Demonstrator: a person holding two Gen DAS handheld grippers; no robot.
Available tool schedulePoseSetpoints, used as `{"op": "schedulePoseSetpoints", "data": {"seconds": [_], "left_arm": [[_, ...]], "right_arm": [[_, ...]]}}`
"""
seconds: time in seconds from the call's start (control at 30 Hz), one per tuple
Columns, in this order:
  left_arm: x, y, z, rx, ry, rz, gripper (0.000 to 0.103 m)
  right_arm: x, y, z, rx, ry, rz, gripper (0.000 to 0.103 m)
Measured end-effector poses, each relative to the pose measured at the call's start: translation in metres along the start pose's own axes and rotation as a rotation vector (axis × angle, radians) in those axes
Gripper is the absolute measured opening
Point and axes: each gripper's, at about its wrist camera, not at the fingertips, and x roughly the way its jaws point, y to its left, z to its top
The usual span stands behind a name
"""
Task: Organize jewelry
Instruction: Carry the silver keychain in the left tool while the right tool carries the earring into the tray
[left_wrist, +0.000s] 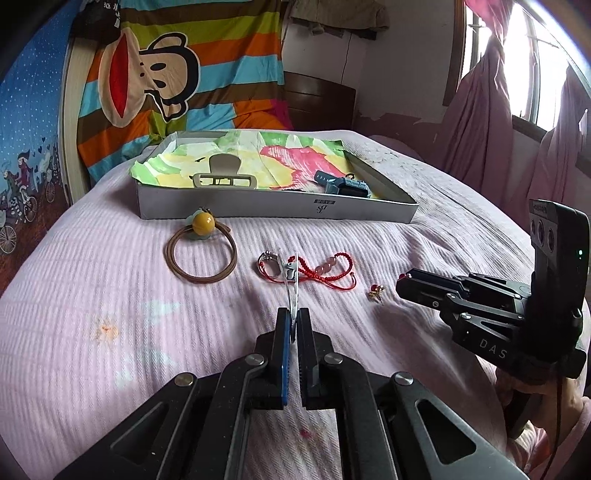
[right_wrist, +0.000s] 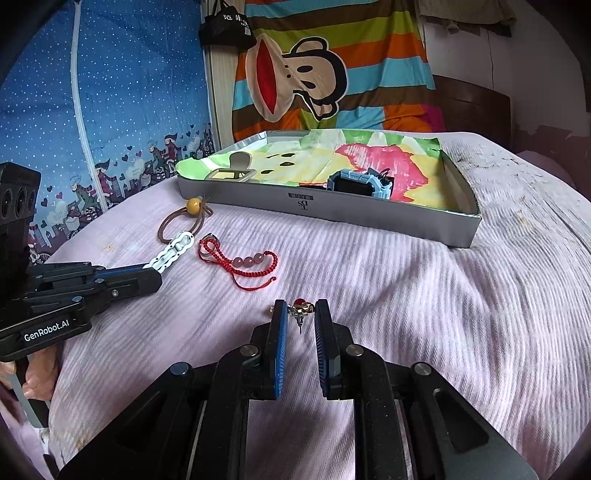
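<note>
left gripper (left_wrist: 294, 325) was clamped on a white hair clip (right_wrist: 170, 254), "GenRobot.AI" on its body | right gripper (right_wrist: 300, 314) stood slightly parted around an earring (right_wrist: 301, 309) | beyond, grey box (right_wrist: 369, 218) held blue watch (right_wrist: 360, 183) and beige claw clip (right_wrist: 236, 170)

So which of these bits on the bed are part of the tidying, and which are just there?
Part of the job: white hair clip in the left gripper; red earring between the right gripper fingers; red beaded bracelet; silver ring; brown hair tie; grey box.

Just there: monkey blanket; pink curtain.
</note>
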Motion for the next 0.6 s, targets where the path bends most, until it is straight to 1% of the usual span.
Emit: {"op": "schedulePoseSetpoints", "data": {"seconds": [0.13,0.37,0.47,0.6], "left_arm": [[-0.008,-0.005,0.011,0.003,-0.03,0.009,0.004],[-0.013,-0.019,0.042,0.013,-0.097,0.041,0.004],[-0.007,-0.026,0.059,0.022,-0.115,0.057,0.004],[0.008,-0.034,0.079,0.042,-0.122,0.076,0.004]], "right_arm": [[-0.007,-0.003,0.006,0.015,-0.035,0.005,0.013],[-0.024,-0.012,0.025,0.04,-0.146,-0.017,0.013],[-0.025,-0.02,0.038,0.058,-0.188,-0.027,0.013],[-0.023,-0.033,0.058,0.073,-0.243,-0.064,0.013]]}}
